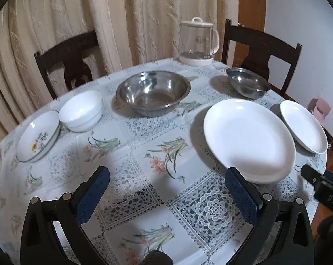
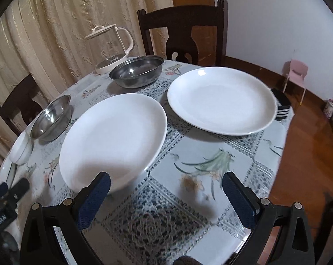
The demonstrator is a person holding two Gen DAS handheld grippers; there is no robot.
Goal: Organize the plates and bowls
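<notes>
two white plates (image 2: 113, 137), steel bowls (image 1: 153, 91), perhaps stacked white bowls (image 1: 81, 110)

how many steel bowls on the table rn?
2. Large steel bowl mid-table toward the curtain; small steel bowl to its right, by the kettle. None visibly hidden.

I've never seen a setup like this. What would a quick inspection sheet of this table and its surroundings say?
Surface: round table under a floral lace-pattern cloth.
Job's things: two plain white plates, floral plate, white bowl, large steel bowl, small steel bowl, all apart except the white bowl and floral plate, which sit close together.
Clutter: glass kettle at the far edge.
Grippers: left hand-held gripper and right hand-held gripper open, empty.
Cables: nothing seen.
Surroundings: curtain, dark chairs, small pink chair.
</notes>
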